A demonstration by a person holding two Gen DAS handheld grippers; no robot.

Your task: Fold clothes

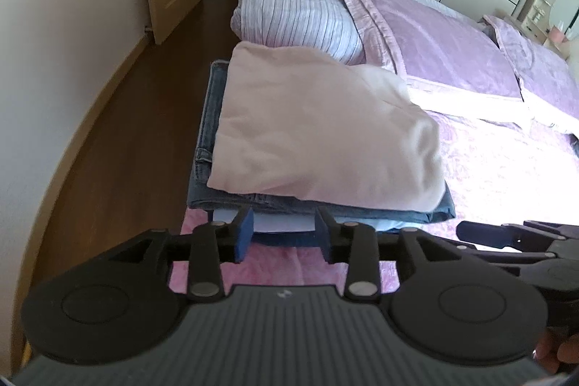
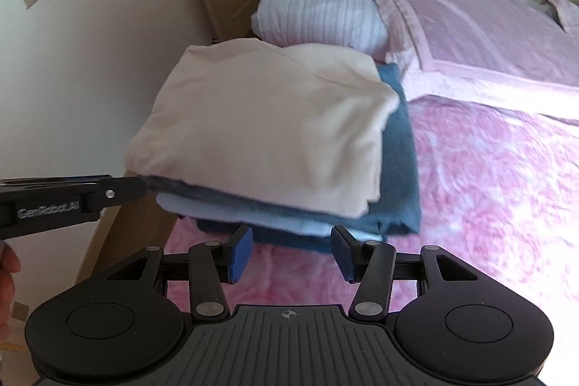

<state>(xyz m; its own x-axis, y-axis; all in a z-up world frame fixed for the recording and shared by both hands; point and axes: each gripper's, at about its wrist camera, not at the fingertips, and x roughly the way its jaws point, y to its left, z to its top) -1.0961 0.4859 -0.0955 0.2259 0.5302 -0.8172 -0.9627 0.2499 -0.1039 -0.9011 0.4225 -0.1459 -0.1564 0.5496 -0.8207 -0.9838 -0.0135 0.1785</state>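
— So, how far along is the folding?

— Nearly there, by the look of it. Nearest to us, the left gripper (image 1: 283, 229) has its blue pads apart with nothing between them, just short of the stack's near edge. The right gripper (image 2: 290, 252) is the same: pads wide, empty, hanging over the pink bedspread (image 2: 488, 176).

— So neither one holds any cloth?

— No. In the right wrist view the left gripper's tip seems close to the stack's near corner, though whether it touches I cannot tell.

— And the clothes?

— One pile at the bed's edge. A cream top (image 1: 318, 129) lies folded on top, jeans (image 1: 206, 118) under it, then something pale blue (image 2: 253, 208) and a darker blue piece at the bottom. The cream top sits a bit askew, with one corner bunched.

— What's beyond that?

— A striped pillow (image 1: 296, 17), then a lilac blanket (image 1: 441, 46) spread toward the far side.

— Anything left unfolded?

— None shows here. I'd guess squaring up the top layer is all that remains.
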